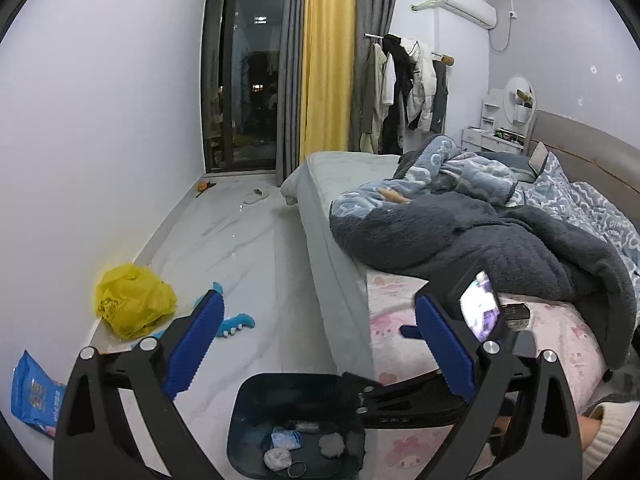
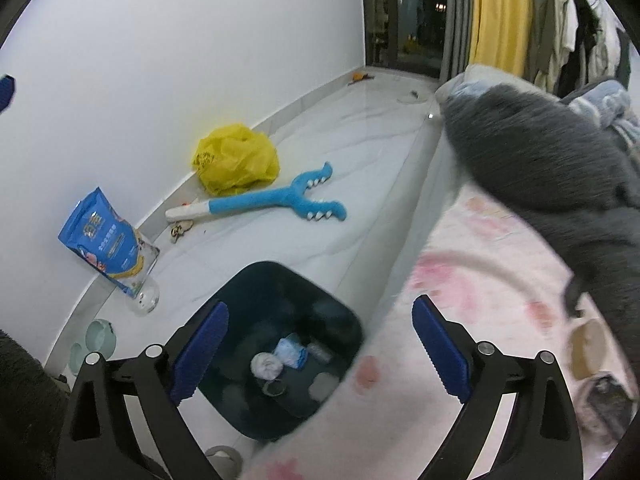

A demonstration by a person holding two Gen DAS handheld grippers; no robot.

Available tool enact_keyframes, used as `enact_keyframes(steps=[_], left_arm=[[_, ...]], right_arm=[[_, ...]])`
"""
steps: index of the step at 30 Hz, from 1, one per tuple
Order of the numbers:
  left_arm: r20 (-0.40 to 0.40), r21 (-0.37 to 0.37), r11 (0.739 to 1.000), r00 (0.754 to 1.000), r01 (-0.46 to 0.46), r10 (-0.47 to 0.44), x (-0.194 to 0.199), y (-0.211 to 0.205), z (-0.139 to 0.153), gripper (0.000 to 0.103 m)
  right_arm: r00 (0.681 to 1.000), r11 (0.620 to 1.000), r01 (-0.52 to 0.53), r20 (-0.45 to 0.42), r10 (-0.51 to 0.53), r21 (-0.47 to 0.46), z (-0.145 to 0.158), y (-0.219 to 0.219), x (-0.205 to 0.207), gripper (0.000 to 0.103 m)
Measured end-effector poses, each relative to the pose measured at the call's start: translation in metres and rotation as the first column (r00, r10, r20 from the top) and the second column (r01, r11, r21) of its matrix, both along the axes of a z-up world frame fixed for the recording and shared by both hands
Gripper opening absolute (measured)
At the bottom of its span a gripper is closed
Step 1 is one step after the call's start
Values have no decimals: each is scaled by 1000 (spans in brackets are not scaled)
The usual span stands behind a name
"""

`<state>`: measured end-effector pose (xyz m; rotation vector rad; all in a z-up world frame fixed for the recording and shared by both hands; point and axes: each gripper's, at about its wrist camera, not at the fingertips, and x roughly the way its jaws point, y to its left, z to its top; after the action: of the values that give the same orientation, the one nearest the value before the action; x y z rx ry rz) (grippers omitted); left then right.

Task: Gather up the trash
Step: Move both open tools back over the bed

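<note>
The right gripper (image 2: 320, 344) hung with its blue jaws spread wide and nothing between them, directly above the dark trash bin (image 2: 240, 288) that stood on the floor against the side of the bed (image 2: 460, 272). The left gripper (image 1: 320, 344) was likewise wide apart and empty, the bin just below and ahead of it. Inside the bin lay crumpled tissues (image 2: 266, 364) and a small blue-and-white packet (image 2: 290, 350).

Trash not yet collected appeared to lie beyond the bin along the wall: a yellow plastic bag (image 2: 236, 166), crumpled with no clear long axis, and a blue snack pouch (image 2: 100, 236) leaning on the wall nearer the bin. Both sat to the bin's left, so I judged the left gripper the nearer one. The blue fork-shaped plush toy (image 2: 276, 200) ran lengthwise away from the wall.

The bed half of the right view was blurred; small objects at its edge could not be identified.
</note>
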<state>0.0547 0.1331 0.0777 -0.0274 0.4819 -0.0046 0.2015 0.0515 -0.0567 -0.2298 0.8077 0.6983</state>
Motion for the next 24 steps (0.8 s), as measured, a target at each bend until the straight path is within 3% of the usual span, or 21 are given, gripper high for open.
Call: enact_keyframes(steps=[12,24], left_arm=[[-8,-34,997,997,73,-73,26,-34,-4,98],[-63,-63,986,986,152,-156,67,-69,-23,98]], right_arm=[[990,999,-11,139,15,-33,34,-87,6,95],[996,999,-37,80,37,7,28,-183,22,95]])
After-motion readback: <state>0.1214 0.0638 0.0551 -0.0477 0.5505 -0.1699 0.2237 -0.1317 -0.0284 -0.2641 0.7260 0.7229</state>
